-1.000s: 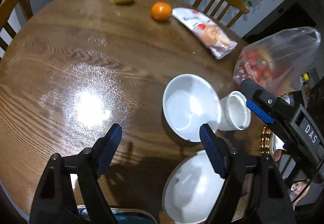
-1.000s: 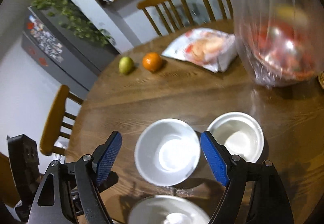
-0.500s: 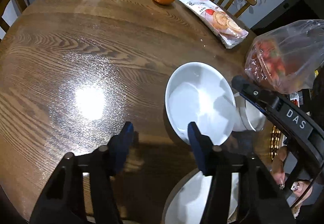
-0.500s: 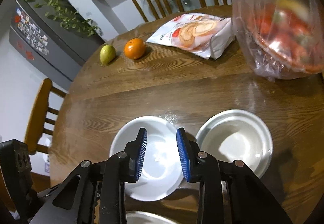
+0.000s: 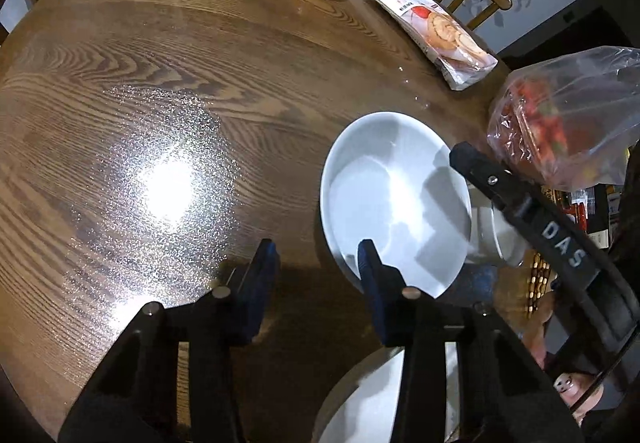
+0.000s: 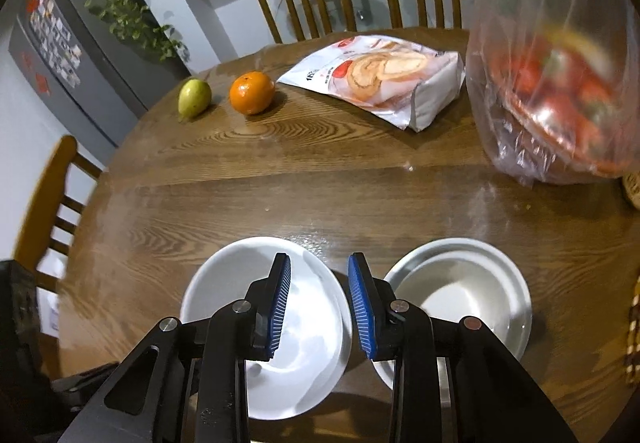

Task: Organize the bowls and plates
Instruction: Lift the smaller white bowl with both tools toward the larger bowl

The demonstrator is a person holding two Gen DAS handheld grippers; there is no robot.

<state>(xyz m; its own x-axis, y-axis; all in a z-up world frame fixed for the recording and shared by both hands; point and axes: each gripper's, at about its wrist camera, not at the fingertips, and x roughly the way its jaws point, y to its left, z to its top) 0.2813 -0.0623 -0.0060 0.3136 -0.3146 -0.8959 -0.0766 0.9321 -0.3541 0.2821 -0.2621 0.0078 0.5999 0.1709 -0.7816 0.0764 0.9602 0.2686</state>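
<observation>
Nearest in the right wrist view, the right gripper (image 6: 318, 303) straddles the right rim of a white bowl (image 6: 228, 291), one blue pad over the basin and one outside it; a clear gap shows between the pads, so they are spread, though whether either touches the rim cannot be told. The bowl is plain glossy white, wide and shallow, sitting on the round wooden table (image 6: 320, 187). Just beside it on the right stands a second white bowl (image 6: 464, 283), deeper, with a stepped rim.

In the left wrist view the left gripper (image 5: 316, 275) has its fingers apart over bare wood, its right pad at the near-left rim of the same shallow bowl. Below it, part of a third white dish (image 5: 360, 403) shows.

Farther back lie a bag of red fruit (image 6: 560, 83), a packaged roll cake (image 6: 384, 79), an orange (image 6: 252, 93) and a pear (image 6: 194, 97).
</observation>
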